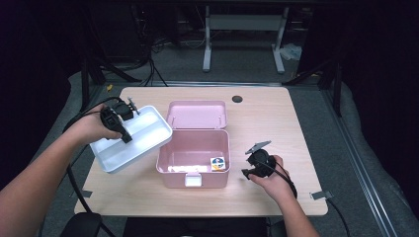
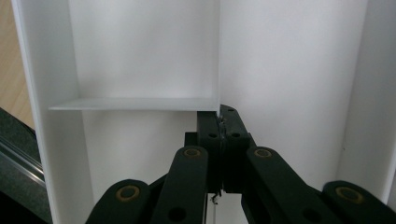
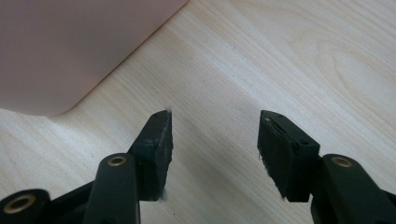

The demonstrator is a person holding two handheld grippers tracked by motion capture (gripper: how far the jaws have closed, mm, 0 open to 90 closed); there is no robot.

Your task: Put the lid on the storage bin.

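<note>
Over the left edge of the table the left gripper has its black jaws pinched tight on a thin inner divider of the white tray, holding it tilted and clear of the tabletop, one corner reaching toward the pink box. From the left gripper view the tray is smooth, matt white plastic, a shallow rectangle with upright walls and two partitions meeting at a right angle just where the jaws bite; its far end and outer rim are cut off by the frame. The person's left hand wraps the gripper body, a dark cable trailing away behind it. Just right of the tray stands the box, rounded at the corners, its hinged lid thrown back flat; something small and colourful lies in the near right corner inside, too small to make out. Right of the box the right gripper rests low by the pale wood-grain table, its two padded jaws standing apart with nothing between them, only bare grain under them
</note>
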